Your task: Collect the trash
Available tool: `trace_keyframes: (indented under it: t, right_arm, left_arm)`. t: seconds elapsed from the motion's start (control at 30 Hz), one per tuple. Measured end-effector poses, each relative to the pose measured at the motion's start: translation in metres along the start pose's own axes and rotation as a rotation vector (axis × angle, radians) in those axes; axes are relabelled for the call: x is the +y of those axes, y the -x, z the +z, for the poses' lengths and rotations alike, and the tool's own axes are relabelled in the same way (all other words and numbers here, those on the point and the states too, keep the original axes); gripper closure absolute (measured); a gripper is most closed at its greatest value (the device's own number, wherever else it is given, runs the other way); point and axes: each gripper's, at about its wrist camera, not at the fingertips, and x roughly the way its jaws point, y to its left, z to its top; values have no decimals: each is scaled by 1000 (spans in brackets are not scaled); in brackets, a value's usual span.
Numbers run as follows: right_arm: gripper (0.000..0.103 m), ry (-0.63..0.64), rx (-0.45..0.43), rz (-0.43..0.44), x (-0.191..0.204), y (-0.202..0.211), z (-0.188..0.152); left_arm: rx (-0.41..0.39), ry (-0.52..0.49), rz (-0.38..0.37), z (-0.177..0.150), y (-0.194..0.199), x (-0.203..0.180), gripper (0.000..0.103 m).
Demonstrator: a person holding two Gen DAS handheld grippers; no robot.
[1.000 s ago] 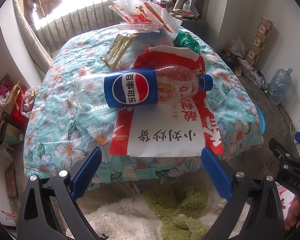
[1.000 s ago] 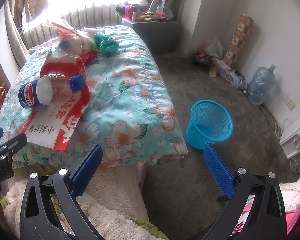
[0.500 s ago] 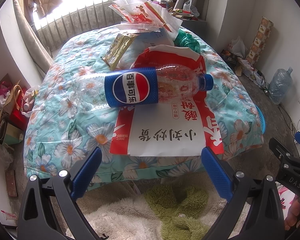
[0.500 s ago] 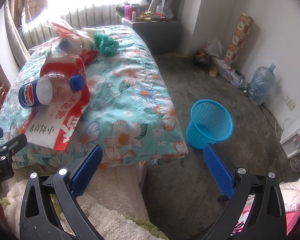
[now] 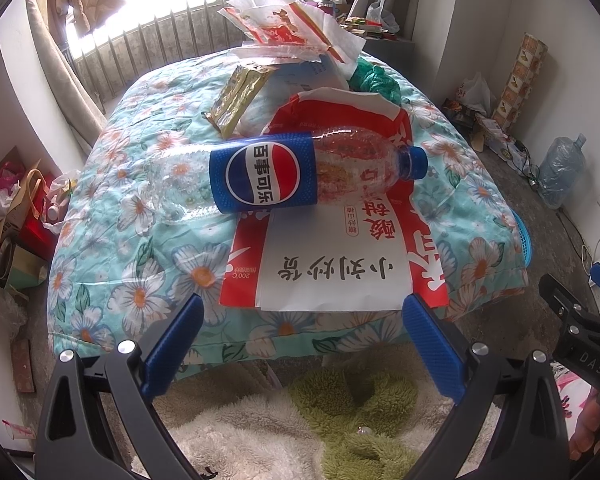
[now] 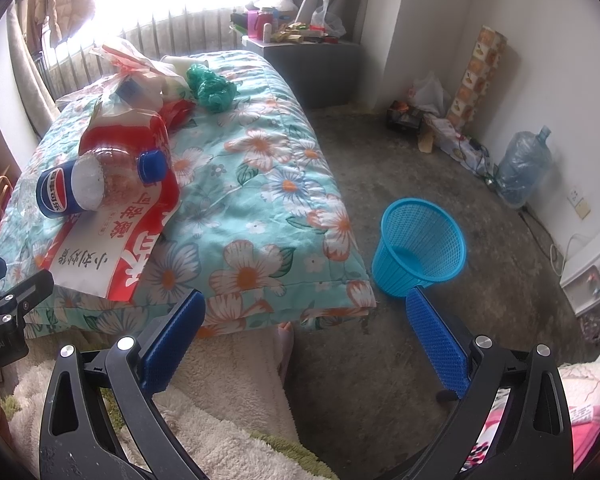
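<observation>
A bed with a soft teal quilt covered in big flowers (image 5: pixel 140 216) fills the room, with a bright window behind it and a grey floor beside it.

The left gripper (image 5: pixel 300 336) has its two blue fingers (image 5: pixel 172 344) spread wide, and nothing is between them. Just ahead of those fingers, at the near edge of the quilt, lies a big red and white paper snack bag (image 5: pixel 332 264). Its near edge sits right past the fingertips, between them. On top of the bag, farther ahead, lies an empty clear plastic bottle with a blue label and blue cap (image 5: pixel 284 178). It rests on its side, with the cap pointing to the right finger's side. Beyond the bottle is a gold wrapper (image 5: pixel 240 96), a crumpled green plastic bag (image 5: pixel 374 80) and a pile of red and white torn wrappers (image 5: pixel 288 28).

The right gripper (image 6: pixel 304 328) is wide open too and holds nothing. A round blue plastic basket with little holes (image 6: pixel 420 246) stands on the floor just ahead of its right finger (image 6: pixel 436 336), close to the corner of the bed. In this view the bottle (image 6: pixel 96 186) and the snack bag (image 6: pixel 112 248) lie far off to the left finger's side, and the green bag (image 6: pixel 212 88) is farther up the quilt. A fluffy white and green rug (image 5: pixel 284 432) lies under both grippers.
</observation>
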Motion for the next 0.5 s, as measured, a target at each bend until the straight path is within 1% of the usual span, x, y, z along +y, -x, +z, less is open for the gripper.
trace_keyframes:
  t: [0.5]
  right_arm:
    - [7,4,3,12,2,-2,4]
  left_arm:
    - [-3,0,-2,0,-2,2,6]
